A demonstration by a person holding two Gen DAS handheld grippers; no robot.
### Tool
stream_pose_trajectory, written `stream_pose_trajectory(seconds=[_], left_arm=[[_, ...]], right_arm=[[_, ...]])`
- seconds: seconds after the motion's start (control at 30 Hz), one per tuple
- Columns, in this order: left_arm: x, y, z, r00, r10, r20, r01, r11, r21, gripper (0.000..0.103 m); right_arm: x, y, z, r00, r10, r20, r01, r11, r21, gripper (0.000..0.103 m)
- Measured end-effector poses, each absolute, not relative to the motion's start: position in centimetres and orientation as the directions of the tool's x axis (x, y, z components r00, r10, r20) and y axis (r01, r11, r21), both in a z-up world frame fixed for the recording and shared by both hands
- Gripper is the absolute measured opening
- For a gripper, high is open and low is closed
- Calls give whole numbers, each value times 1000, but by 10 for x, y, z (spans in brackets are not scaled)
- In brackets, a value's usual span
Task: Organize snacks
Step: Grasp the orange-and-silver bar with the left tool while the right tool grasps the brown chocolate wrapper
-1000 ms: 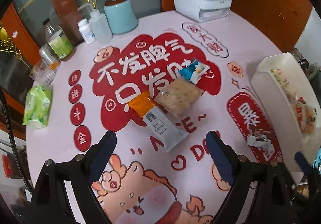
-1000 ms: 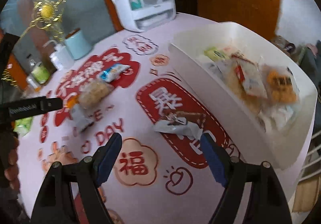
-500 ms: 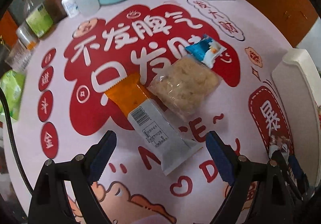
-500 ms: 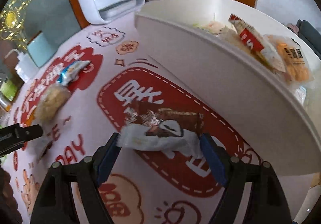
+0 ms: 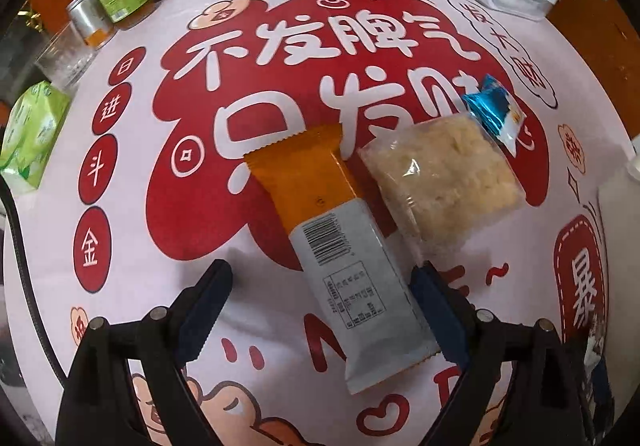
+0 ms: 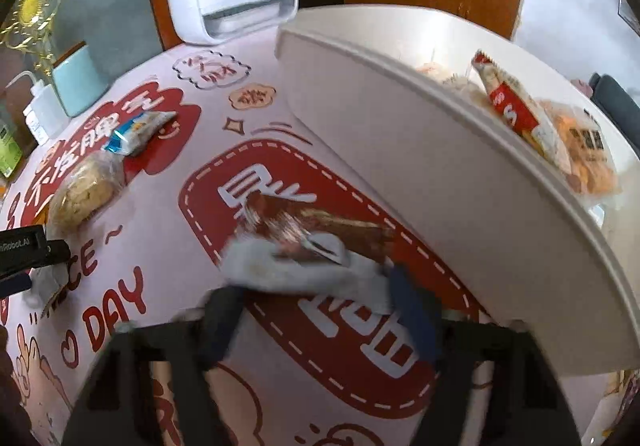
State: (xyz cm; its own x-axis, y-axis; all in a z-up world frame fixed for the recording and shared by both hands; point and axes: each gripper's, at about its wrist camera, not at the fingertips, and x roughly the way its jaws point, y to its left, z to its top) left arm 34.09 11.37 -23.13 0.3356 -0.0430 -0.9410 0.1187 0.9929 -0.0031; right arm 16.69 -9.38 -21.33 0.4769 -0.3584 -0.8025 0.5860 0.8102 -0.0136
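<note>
**Both grippers down at the snacks**

White bin [image 6: 420, 150] holds a red-striped pack [image 6: 510, 112] and an orange bag [image 6: 588, 150]; just beside its wall, right gripper [image 6: 320, 302] has been closing round the brown wrapper [image 6: 320, 230], contact blurred; farther off, left gripper [image 5: 320, 306] stands open astride the orange bar [image 5: 340, 246].

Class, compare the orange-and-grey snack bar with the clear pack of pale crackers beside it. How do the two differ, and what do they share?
The snack bar is long and narrow; the cracker pack is squarish. The snack bar's wrapper is opaque, orange and grey with a barcode; the cracker pack is clear and shows its contents. The snack bar's grey end lies between the open fingers of the left gripper; the cracker pack lies beyond them. Both lie flat on the table mat, side by side.
</note>
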Motion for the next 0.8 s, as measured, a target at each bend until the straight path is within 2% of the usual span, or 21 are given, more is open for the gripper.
stream_pose_trajectory(seconds=[0.03,0.07,0.1,0.13,0.17,0.3,0.37,0.4,0.43,0.5,0.63,0.8], left_arm=[[340,114,-230,341,-40,-939,110,994,-3,80],[339,118,-229,346,-40,-937,102,995,-4,74],[338,120,-227,354,-39,-934,98,995,-5,61],[336,122,-225,359,-40,-932,97,995,-5,45],[335,122,-223,361,-41,-932,99,995,-6,39],[333,127,-222,351,-46,-935,111,994,-7,40],[329,130,-222,351,-49,-935,112,994,-9,39],[327,131,-221,354,-48,-934,115,993,-7,39],[326,131,-221,356,-47,-933,118,993,-5,39],[323,133,-221,360,-48,-932,126,992,-3,39],[319,137,-221,356,-51,-933,125,992,-6,39],[316,141,-220,350,-53,-935,126,992,-9,39]], right_arm=[[167,-94,-213,485,-354,-800,575,818,-13,38],[168,-93,-212,494,-345,-798,563,826,-9,31],[168,-93,-211,500,-338,-797,551,834,-8,18],[169,-93,-211,503,-334,-797,545,839,-8,16],[170,-93,-211,503,-334,-797,541,841,-11,15],[169,-94,-209,497,-313,-810,510,860,-20,14],[169,-94,-206,498,-327,-803,496,867,-45,16],[170,-94,-203,502,-338,-796,485,872,-64,23],[172,-95,-200,508,-342,-791,475,877,-75,35],[173,-96,-194,536,-336,-775,452,889,-72,49],[184,-90,-187,560,-344,-754,383,914,-132,56],[211,-85,-195,551,-235,-801,215,967,-136,56]])
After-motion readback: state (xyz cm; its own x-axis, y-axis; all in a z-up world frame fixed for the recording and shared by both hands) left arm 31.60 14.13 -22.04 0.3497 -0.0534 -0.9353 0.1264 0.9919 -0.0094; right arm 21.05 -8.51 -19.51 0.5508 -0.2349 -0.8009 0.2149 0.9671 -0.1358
